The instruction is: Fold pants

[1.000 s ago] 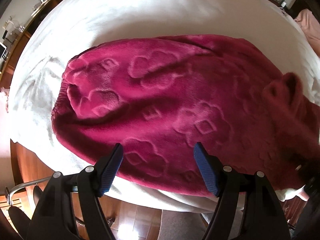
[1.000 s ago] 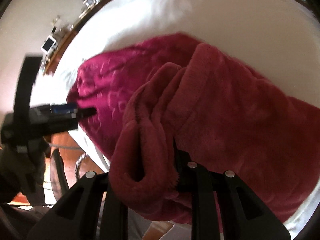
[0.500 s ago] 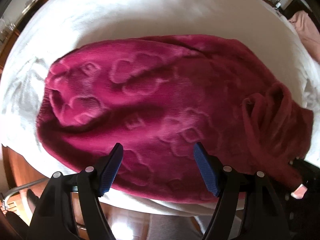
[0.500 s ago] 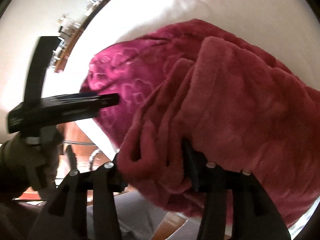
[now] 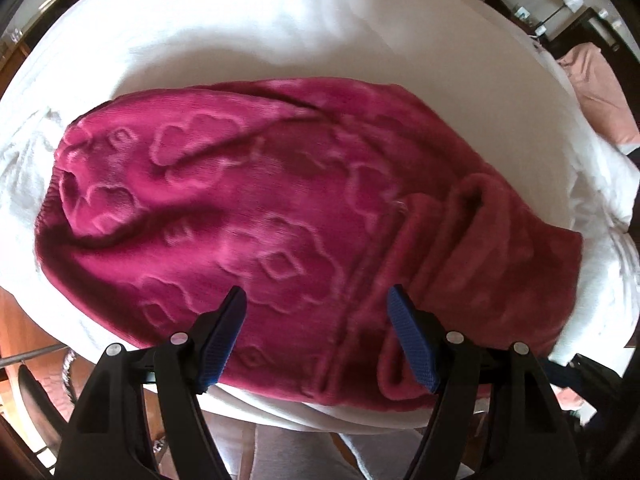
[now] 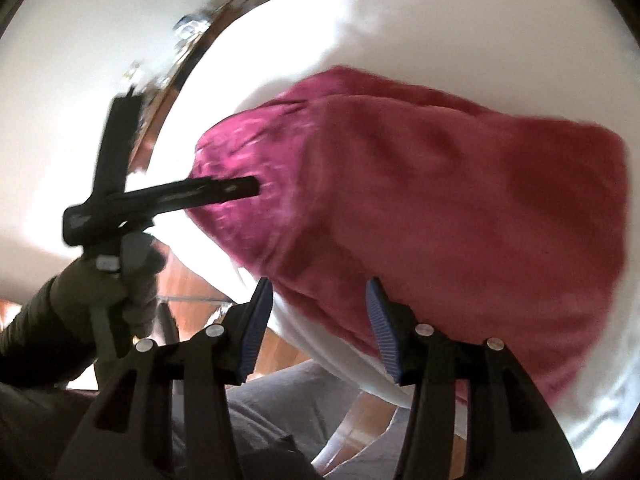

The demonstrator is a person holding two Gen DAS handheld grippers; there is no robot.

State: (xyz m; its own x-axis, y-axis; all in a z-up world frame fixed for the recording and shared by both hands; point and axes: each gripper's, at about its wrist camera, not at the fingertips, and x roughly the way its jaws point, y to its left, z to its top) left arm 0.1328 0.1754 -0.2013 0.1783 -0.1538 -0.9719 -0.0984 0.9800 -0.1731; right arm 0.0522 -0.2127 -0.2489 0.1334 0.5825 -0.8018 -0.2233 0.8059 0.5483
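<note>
My left gripper (image 5: 316, 312) hung spread and empty above the folded pants (image 5: 280, 220); my right gripper (image 6: 320, 304) stood parted, empty too.

magenta pants (image 5: 248, 208) with embossed cloud pattern on white bedding (image 5: 280, 32).

No text, label, brand or number can be read anywhere in either view.

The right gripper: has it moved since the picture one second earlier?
Yes. The right gripper has let go of the pants and drawn back toward the near edge of the white cover; its jaws now stand open and empty.
</note>
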